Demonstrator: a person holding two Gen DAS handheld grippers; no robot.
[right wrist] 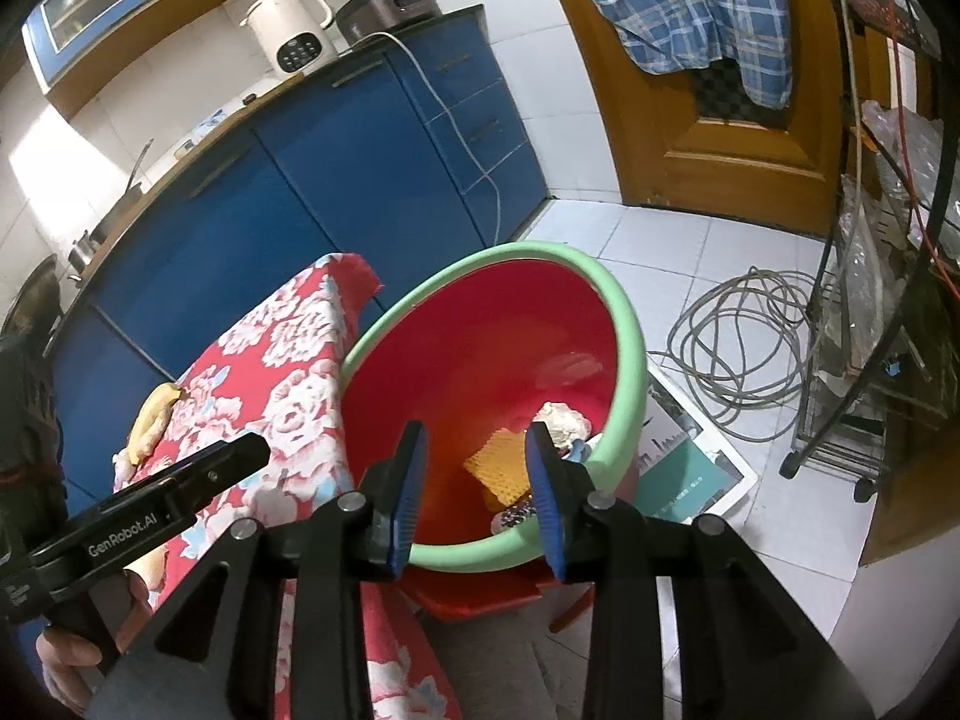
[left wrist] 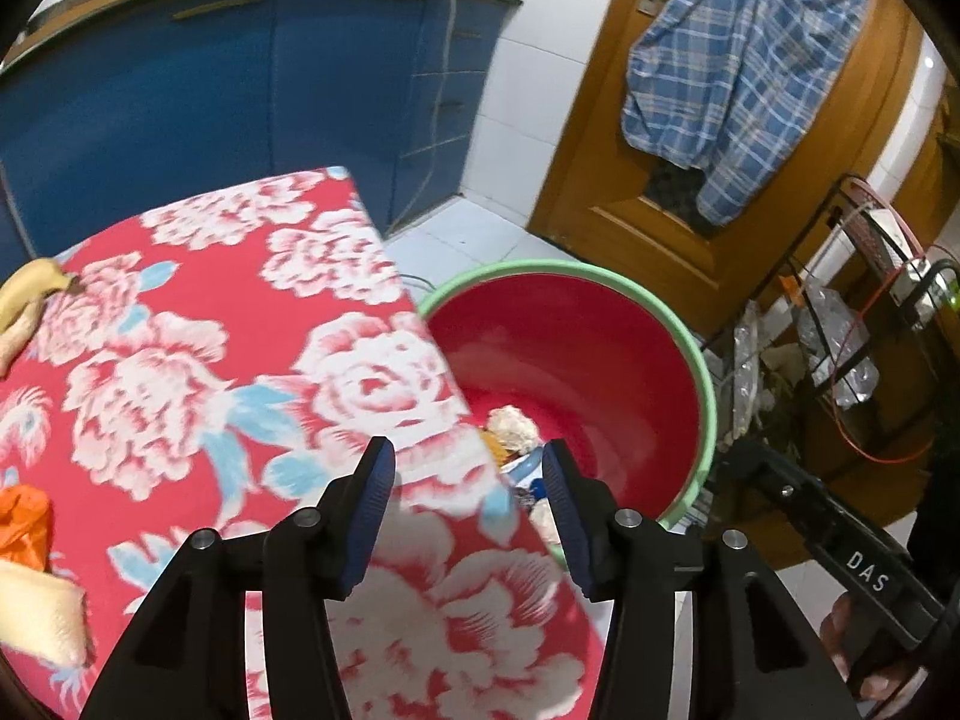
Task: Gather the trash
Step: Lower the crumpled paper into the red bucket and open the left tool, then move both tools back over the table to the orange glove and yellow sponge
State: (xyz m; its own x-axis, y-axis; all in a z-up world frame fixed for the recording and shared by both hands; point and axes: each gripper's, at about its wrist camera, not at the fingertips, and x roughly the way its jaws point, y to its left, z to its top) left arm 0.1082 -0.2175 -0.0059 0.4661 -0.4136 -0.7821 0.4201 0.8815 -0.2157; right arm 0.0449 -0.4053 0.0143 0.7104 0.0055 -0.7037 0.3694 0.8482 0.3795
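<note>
A red basin with a green rim [left wrist: 696, 354] [right wrist: 618, 324] stands beside the table with the red floral cloth [left wrist: 240, 360] [right wrist: 282, 372]. It holds a crumpled white wad [left wrist: 511, 426] [right wrist: 561, 417], a yellow waffle piece [right wrist: 501, 468] and other scraps. A banana peel [left wrist: 30, 294] [right wrist: 150, 420], an orange scrap [left wrist: 24, 528] and a pale sponge-like piece [left wrist: 36, 618] lie on the cloth. My left gripper [left wrist: 468, 468] is open and empty over the table's edge. My right gripper [right wrist: 474, 450] is open and empty above the basin.
Blue cabinets [right wrist: 270, 192] run behind the table. A wooden door [left wrist: 690, 228] has a plaid shirt [left wrist: 738, 72] hanging on it. A coiled cable [right wrist: 744, 348] lies on the tiled floor by a black wire rack [right wrist: 870, 312]. A red stool [right wrist: 480, 594] sits under the basin.
</note>
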